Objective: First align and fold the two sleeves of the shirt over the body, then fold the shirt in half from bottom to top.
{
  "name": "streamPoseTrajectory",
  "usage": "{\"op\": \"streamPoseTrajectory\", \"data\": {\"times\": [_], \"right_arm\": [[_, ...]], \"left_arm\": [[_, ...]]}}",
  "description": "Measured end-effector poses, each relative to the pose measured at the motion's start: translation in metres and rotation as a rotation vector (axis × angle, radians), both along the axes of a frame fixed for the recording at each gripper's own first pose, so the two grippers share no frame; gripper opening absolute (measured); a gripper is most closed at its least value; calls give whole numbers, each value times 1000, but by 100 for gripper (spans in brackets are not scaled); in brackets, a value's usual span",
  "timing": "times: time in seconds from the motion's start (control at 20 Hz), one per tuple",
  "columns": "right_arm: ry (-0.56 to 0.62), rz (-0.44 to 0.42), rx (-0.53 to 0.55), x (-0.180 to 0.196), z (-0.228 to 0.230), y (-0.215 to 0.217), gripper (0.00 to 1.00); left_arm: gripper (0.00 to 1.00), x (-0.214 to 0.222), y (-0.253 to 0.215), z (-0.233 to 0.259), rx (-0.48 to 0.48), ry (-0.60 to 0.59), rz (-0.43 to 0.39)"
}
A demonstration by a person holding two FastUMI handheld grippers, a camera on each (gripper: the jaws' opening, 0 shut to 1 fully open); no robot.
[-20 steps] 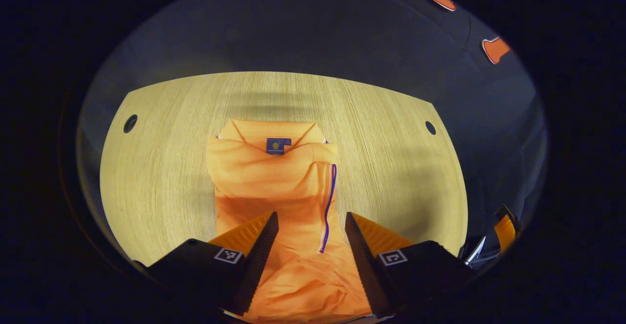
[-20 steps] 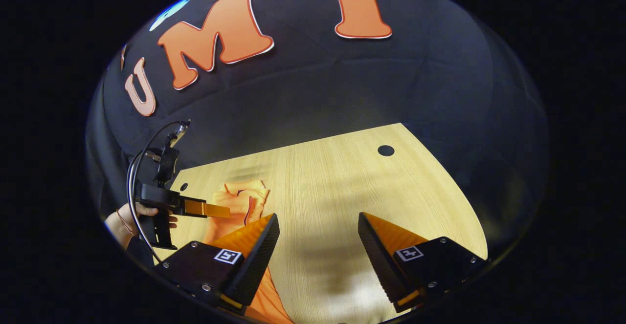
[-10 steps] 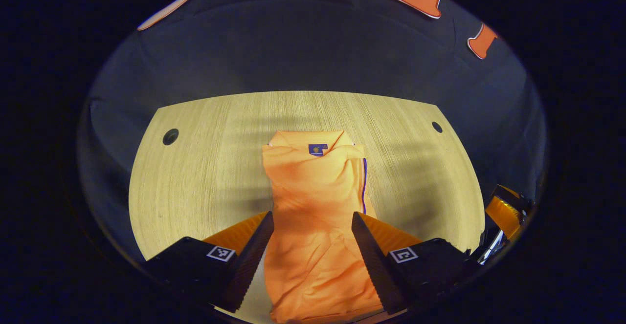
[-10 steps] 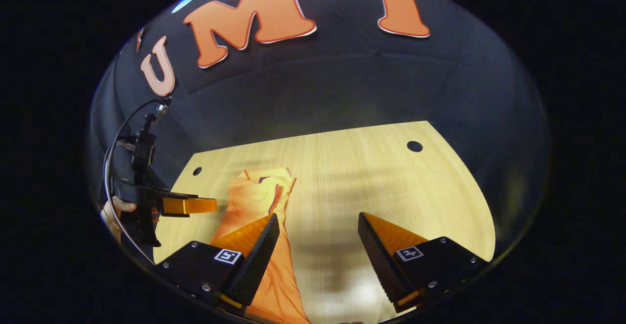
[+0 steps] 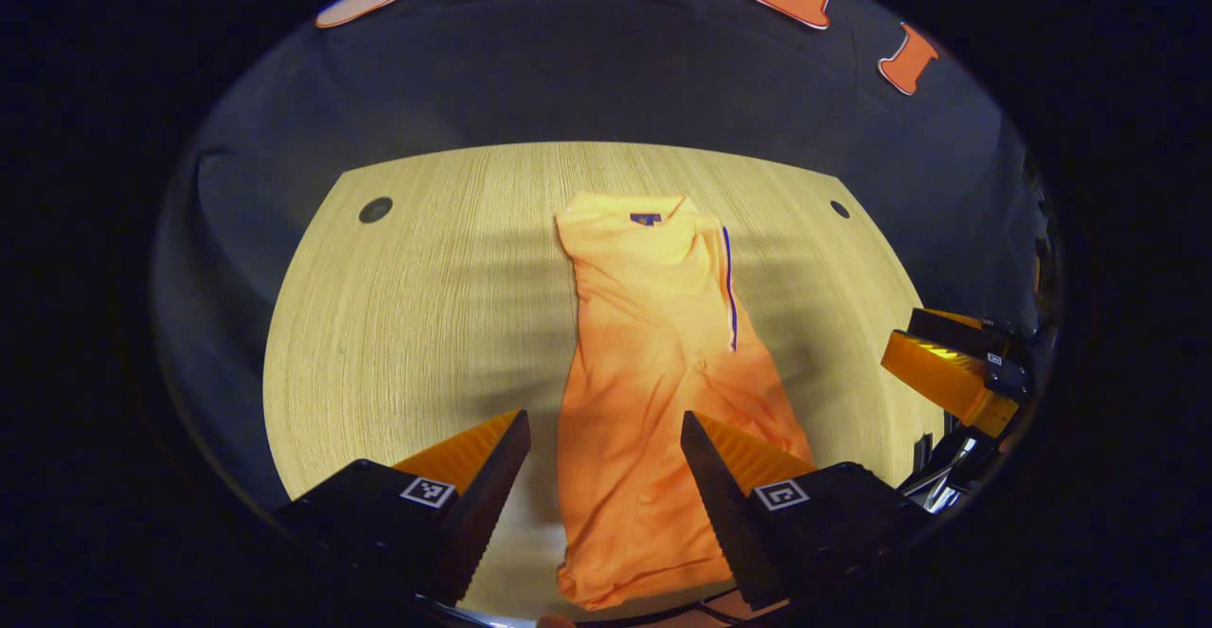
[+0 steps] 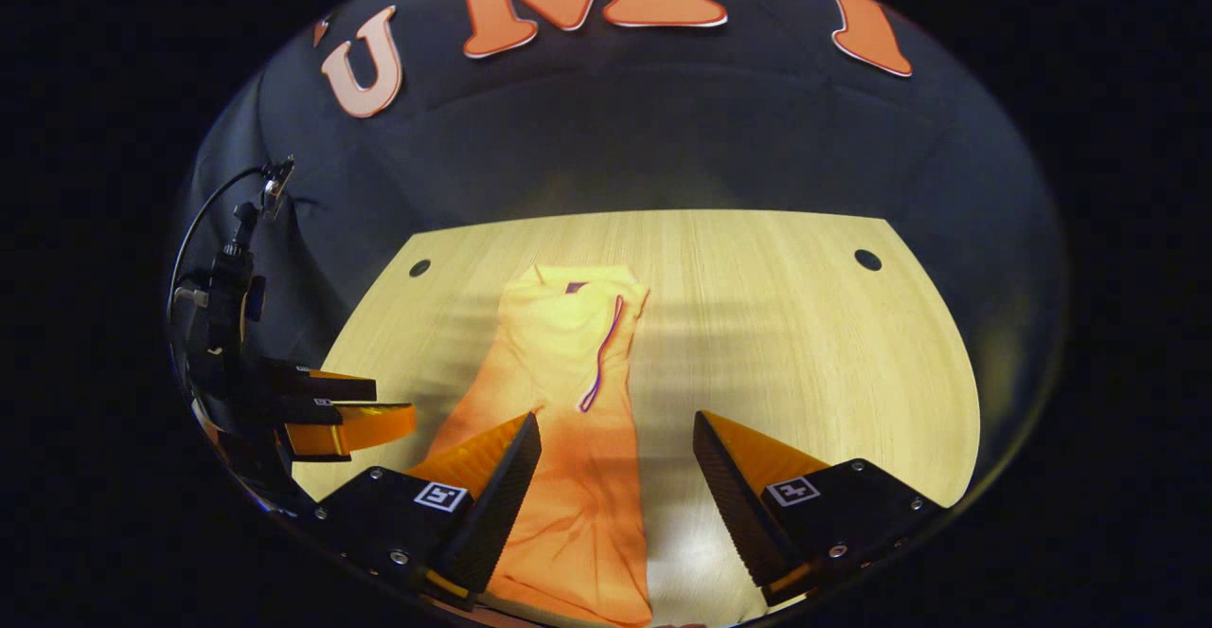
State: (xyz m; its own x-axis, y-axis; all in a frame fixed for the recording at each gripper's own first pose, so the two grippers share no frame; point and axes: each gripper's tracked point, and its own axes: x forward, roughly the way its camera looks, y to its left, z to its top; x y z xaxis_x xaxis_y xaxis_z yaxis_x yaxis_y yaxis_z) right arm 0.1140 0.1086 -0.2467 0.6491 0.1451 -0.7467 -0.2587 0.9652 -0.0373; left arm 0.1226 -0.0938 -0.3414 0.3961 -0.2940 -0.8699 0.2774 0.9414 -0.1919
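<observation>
A: Item one, largest?
B: Wooden table (image 5: 407, 325), pale grain, two round holes (image 5: 376, 209) noted at the far corners.

A: Item two?
B: Orange shirt (image 5: 653, 363), laid lengthwise along the table's middle, collar at the far end, sleeves folded in over the body, a blue stripe (image 5: 729, 292) seen along one fold.

A: The tongs?
B: Left gripper (image 5: 604, 462), held spread above the shirt's near end, nothing grasped. Right gripper (image 6: 615, 462), likewise released, hung over the shirt's right edge, nothing between its fingers

Left gripper (image 5: 604, 457) black-bodied with square tag markings, right gripper (image 6: 615, 457) with small screws, ridged wedge fingers
</observation>
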Motion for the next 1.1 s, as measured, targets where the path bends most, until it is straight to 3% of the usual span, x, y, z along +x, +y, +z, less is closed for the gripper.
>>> {"op": "streamPoseTrajectory", "data": {"times": [0.65, 1.1], "right_arm": [[234, 44, -159, -108, -84, -14, 99], [416, 62, -275, -156, -130, -44, 99]], "left_arm": [[99, -89, 20, -52, 7, 135, 27], [99, -141, 26, -88, 65, 252, -8]]}}
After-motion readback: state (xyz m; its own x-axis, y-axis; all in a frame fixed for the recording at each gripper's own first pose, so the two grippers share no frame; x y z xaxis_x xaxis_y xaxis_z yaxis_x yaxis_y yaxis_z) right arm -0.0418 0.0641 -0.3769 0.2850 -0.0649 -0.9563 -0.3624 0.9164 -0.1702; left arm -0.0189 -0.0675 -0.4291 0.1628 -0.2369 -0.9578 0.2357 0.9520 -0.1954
